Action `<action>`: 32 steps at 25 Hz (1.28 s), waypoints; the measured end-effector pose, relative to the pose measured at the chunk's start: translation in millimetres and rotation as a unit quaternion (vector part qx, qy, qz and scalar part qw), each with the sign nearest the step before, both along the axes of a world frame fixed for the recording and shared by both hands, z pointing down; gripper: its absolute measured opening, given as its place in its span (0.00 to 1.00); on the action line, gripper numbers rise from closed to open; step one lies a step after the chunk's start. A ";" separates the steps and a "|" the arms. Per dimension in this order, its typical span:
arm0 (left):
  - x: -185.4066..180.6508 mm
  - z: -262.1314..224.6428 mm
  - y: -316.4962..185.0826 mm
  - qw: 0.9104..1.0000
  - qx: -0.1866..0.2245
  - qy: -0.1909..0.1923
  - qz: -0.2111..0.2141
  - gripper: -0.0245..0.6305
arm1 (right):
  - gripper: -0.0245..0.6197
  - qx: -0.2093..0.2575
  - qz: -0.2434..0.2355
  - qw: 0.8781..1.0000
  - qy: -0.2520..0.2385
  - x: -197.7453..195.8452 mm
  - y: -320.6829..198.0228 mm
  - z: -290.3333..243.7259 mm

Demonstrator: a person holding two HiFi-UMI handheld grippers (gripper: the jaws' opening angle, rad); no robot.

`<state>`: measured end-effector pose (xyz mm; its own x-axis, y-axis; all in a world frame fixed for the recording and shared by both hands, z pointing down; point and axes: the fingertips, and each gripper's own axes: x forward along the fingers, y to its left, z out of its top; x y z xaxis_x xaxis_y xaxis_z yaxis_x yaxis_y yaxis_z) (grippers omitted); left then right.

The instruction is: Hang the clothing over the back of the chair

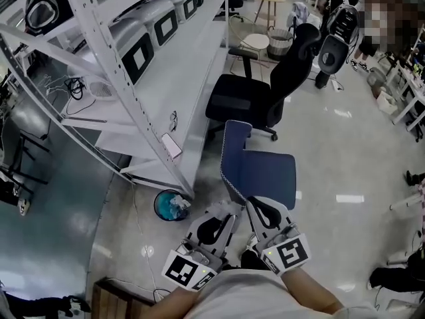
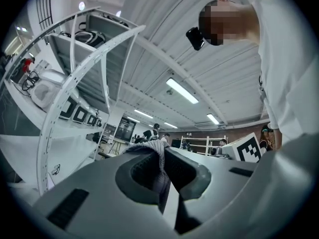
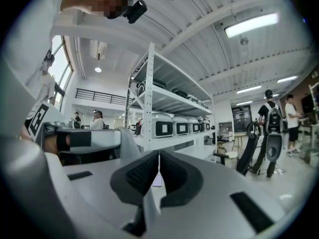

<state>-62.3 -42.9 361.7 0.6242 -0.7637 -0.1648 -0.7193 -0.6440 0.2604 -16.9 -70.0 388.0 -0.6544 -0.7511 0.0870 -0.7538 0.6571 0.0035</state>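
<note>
A blue chair (image 1: 265, 173) stands just ahead of me on the floor, its upright back (image 1: 234, 153) on its left side. Low in the head view I hold both grippers close together just short of it. My left gripper (image 1: 224, 214) (image 2: 160, 156) is shut on a fold of grey knit clothing (image 2: 158, 177) that bulges up between its pads. My right gripper (image 1: 256, 206) (image 3: 158, 166) is shut on a thin pale edge of the same clothing (image 3: 148, 203). A little light fabric (image 1: 230, 209) shows between the two gripper tips; the rest is hidden under my arms.
A black office chair (image 1: 269, 88) stands beyond the blue one. White metal shelving (image 1: 159, 78) with boxed machines runs along the left. A blue bin (image 1: 171, 205) sits by its foot. People (image 3: 271, 128) and stools are farther back on the right.
</note>
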 end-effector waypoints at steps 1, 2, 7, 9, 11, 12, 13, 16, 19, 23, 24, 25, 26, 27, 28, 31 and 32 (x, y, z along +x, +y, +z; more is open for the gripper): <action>2.6 -1.0 -4.7 1.000 0.000 0.001 -0.003 0.09 | 0.07 0.001 -0.003 1.000 -0.001 2.0 -4.1 -1.0; 5.9 -1.1 -9.1 1.000 -0.001 0.001 -0.006 0.09 | 0.07 0.002 -0.006 1.000 -0.001 4.2 -7.2 -1.5; 32.5 -1.3 -26.0 1.000 -0.004 -0.002 0.001 0.09 | 0.07 -0.007 -0.005 1.000 -0.006 28.3 -27.2 4.9; 40.9 -4.3 -34.7 1.000 0.000 -0.004 0.002 0.09 | 0.07 -0.008 -0.002 1.000 -0.009 37.9 -40.1 5.5; 48.5 -6.0 -44.3 1.000 0.001 -0.006 0.000 0.09 | 0.07 -0.008 -0.001 1.000 -0.013 48.0 -52.0 5.1; 52.5 -6.7 -49.2 1.000 0.001 -0.007 -0.002 0.09 | 0.07 -0.008 0.000 1.000 -0.015 53.6 -57.2 5.1; 56.6 -7.6 -53.9 1.000 0.002 -0.008 -0.004 0.09 | 0.07 -0.009 0.000 1.000 -0.017 59.3 -62.2 5.2; 69.6 -11.9 -66.9 1.000 0.006 -0.013 -0.010 0.09 | 0.07 -0.010 -0.003 1.000 -0.024 75.1 -75.9 5.3; 86.8 -17.7 -76.1 1.000 0.012 -0.019 -0.013 0.09 | 0.07 -0.008 -0.013 0.999 -0.032 87.8 -86.9 3.5; 107.6 -28.1 -84.1 0.999 0.021 -0.023 -0.018 0.09 | 0.07 -0.007 -0.031 0.999 -0.042 100.6 -99.4 1.3; 111.5 -29.7 -86.3 0.999 0.023 -0.024 -0.019 0.09 | 0.07 -0.006 -0.034 0.998 -0.043 103.1 -102.5 1.8; 114.9 -30.3 -88.8 0.999 0.024 -0.026 -0.018 0.09 | 0.07 -0.006 -0.036 0.998 -0.045 105.3 -105.9 3.4; 117.8 -29.9 -91.5 0.999 0.023 -0.027 -0.015 0.09 | 0.07 -0.008 -0.036 0.998 -0.047 107.2 -109.6 5.8; 120.2 -29.6 -94.2 0.999 0.023 -0.029 -0.011 0.09 | 0.07 -0.010 -0.034 0.998 -0.049 108.8 -113.2 8.2; 121.9 -29.7 -97.0 0.999 0.023 -0.031 -0.007 0.09 | 0.07 -0.012 -0.032 0.998 -0.051 109.9 -116.5 10.1; 124.5 -31.6 -106.2 0.999 0.031 -0.033 0.009 0.09 | 0.07 -0.011 -0.022 0.998 -0.050 112.6 -124.9 12.4; 125.5 -31.6 -109.7 0.999 0.032 -0.032 0.018 0.09 | 0.07 -0.009 -0.015 0.999 -0.048 114.0 -127.7 12.1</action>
<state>63.2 -152.5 330.1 0.6623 -0.7294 -0.1716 -0.7091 -0.6841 0.1710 97.1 -197.6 400.1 -0.6831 -0.7294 0.0355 -0.7295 0.6793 -0.0798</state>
